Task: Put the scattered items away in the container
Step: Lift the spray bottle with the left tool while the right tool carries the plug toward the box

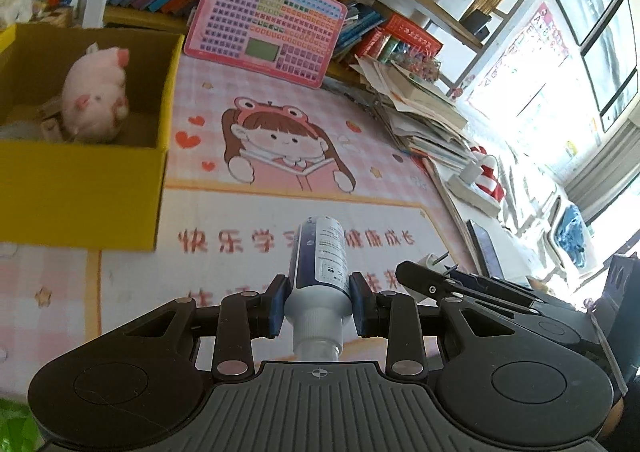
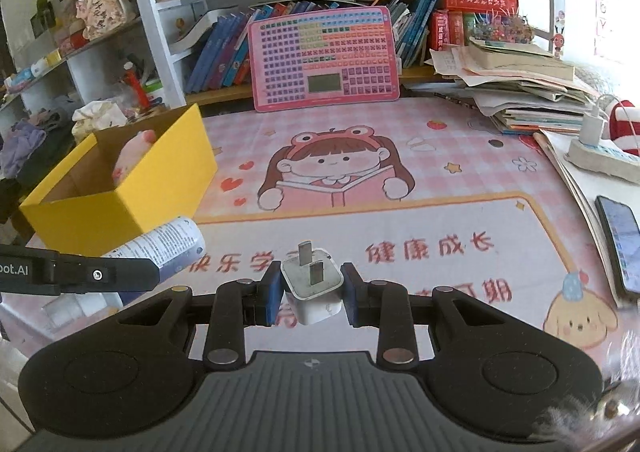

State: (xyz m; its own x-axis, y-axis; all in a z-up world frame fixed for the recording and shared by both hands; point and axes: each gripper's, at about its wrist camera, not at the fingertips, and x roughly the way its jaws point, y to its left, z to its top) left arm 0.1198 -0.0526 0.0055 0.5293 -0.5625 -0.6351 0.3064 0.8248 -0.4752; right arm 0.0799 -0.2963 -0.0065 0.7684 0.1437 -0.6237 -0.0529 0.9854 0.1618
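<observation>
My left gripper (image 1: 319, 304) is pinching a white and blue bottle (image 1: 322, 260) by its body, with the cap end toward the camera. My right gripper (image 2: 308, 290) is pressed on a white plug adapter (image 2: 312, 286), with the two metal pins pointing away from me. Both are above the pink desk mat (image 2: 440, 180). The yellow box (image 1: 80, 188) stands to the left on the mat, with a pink plush pig (image 1: 96, 96) inside.
</observation>
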